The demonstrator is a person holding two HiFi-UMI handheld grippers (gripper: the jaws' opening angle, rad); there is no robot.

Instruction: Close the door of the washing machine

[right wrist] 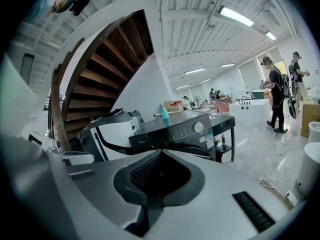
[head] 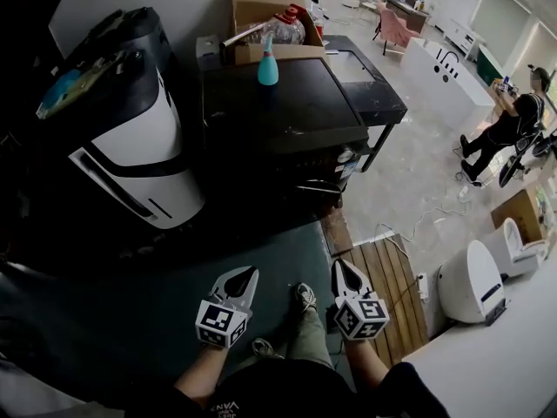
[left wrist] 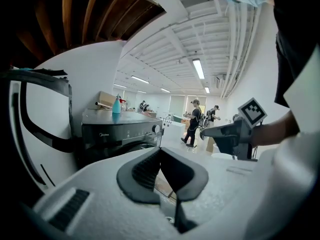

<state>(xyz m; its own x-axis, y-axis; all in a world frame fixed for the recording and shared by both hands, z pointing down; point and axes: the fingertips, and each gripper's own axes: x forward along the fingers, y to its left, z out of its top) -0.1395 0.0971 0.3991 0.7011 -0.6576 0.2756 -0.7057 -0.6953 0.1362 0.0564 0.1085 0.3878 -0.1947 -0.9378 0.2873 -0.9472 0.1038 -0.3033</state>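
Note:
The dark front-loading washing machine [head: 278, 116] stands ahead of me with a teal bottle [head: 268, 63] on its lid. Its front is in shadow, and I cannot tell how the door stands. My left gripper [head: 250, 273] and right gripper [head: 342, 266] hang side by side over the green floor mat, well short of the machine, both shut and empty. In the left gripper view the machine [left wrist: 125, 133] and bottle [left wrist: 116, 105] lie beyond my shut left gripper [left wrist: 161, 151], with the right gripper [left wrist: 211, 132] alongside. The right gripper view shows the machine [right wrist: 175, 131] past the closed right gripper [right wrist: 160, 153].
A white and black appliance [head: 130, 138] leans at the left of the machine. A cardboard box [head: 261, 11] sits behind it, a dark side table [head: 370, 81] to its right. Wooden slats [head: 387, 290], a power strip [head: 422, 286], a white toilet [head: 470, 281] and a person [head: 505, 129] are at right.

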